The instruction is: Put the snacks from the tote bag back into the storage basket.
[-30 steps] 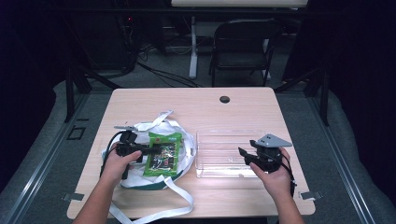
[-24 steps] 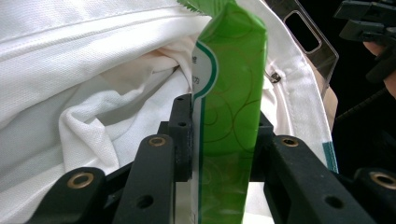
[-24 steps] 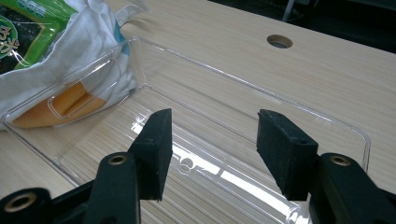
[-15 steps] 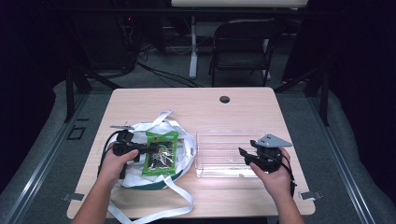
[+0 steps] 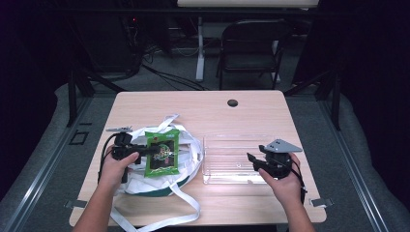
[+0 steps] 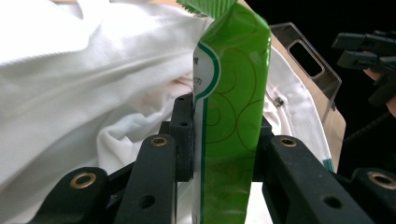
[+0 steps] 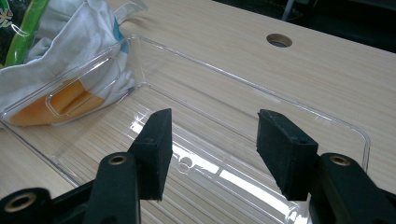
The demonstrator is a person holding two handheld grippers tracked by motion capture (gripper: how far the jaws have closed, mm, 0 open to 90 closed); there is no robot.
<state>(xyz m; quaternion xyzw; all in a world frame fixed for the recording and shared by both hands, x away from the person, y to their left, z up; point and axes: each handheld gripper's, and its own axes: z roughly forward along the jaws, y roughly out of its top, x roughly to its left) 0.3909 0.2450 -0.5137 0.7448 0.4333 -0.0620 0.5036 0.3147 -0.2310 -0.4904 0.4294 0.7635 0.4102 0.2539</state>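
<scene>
Left to right, high view: person's left hand (image 5: 113, 169) holds the left gripper (image 5: 147, 150), jaws clamped on a green snack packet (image 5: 162, 152). Packet sits above the white cloth bag (image 5: 188, 159), which lies on the wooden table (image 5: 217, 111) w/ its straps trailing toward the near edge. Left gripper view: packet (image 6: 233, 121) stands upright btwn the two black pads, pinched at its lower part; white bag fabric (image 6: 84, 84) behind & to the left.

Just right of the bag: clear plastic tray (image 5: 212, 171), touching or nearly touching the bag's side. At the tray's right end, right hand (image 5: 285, 186) holds the right gripper (image 5: 250, 158), jaws apart, nothing btwn them. Right gripper view: gripper (image 7: 210, 149) points into the tray (image 7: 327, 116); tray interior bare. Table grommet hole (image 5: 232, 103) at far edge, centre.
</scene>
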